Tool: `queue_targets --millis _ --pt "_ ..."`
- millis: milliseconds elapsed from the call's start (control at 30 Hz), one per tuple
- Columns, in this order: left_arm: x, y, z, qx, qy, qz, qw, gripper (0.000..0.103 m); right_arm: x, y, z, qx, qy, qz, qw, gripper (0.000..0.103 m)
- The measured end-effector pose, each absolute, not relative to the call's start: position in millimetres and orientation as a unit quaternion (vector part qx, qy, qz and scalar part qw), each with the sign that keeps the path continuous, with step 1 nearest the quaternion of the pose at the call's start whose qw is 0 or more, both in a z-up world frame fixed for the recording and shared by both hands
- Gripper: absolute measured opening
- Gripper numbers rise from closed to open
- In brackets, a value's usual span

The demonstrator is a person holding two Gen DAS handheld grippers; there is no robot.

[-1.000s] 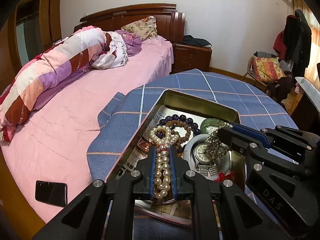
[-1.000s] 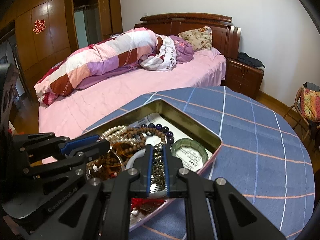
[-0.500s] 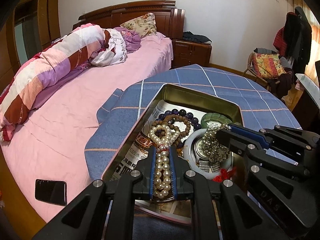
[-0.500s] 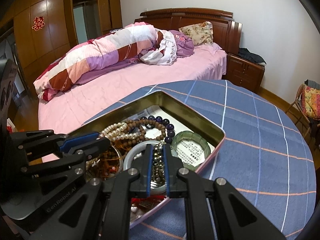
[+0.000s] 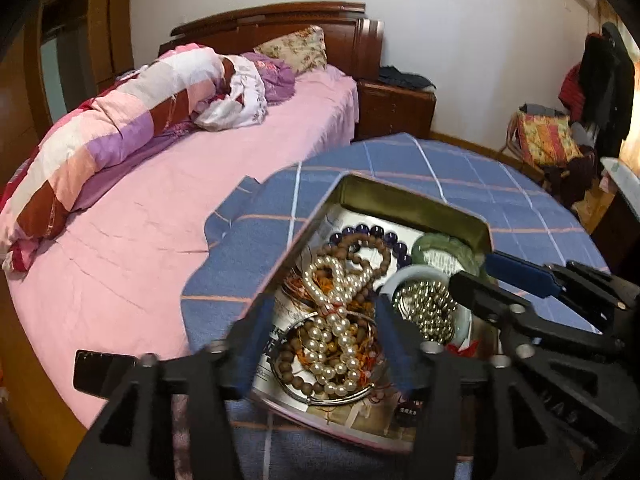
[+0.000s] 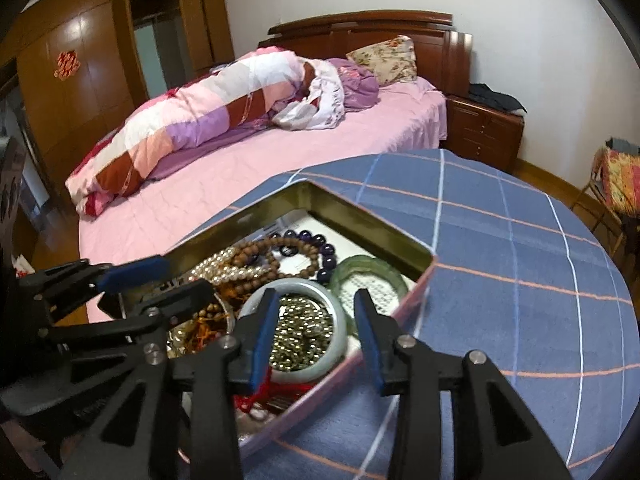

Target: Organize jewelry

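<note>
Left wrist view: my left gripper (image 5: 326,338) has its fingers spread wide, holding nothing, over the pearl necklace (image 5: 334,320) lying loose in the tin (image 5: 400,200) near its near edge. My right gripper (image 6: 316,334) is likewise parted, empty, above the silver bead chain (image 6: 302,330) heaped inside a pale bangle (image 6: 336,308). The left fingers are motion-blurred; the tin's near corner is hidden behind them.
</note>
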State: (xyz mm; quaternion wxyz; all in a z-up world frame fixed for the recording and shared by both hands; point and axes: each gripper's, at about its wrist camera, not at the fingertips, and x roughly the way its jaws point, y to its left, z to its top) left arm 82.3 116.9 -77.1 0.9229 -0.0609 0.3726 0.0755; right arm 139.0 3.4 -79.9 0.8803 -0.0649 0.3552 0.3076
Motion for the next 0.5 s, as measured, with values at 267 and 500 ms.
queue_targets --millis 267,500 --pt "69.9 111.9 -59.4 -0.063 0.355 0.076 0.929 0.067 121.9 -28.7 -54.6 -0.03 0.331 0.295 0.896 0.063" --pt "56.8 110.4 -40.2 -0.064 0.327 0.081 0.939 0.068 112.7 -42.5 -36.6 -0.016 0.305 0.291 0.907 0.065"
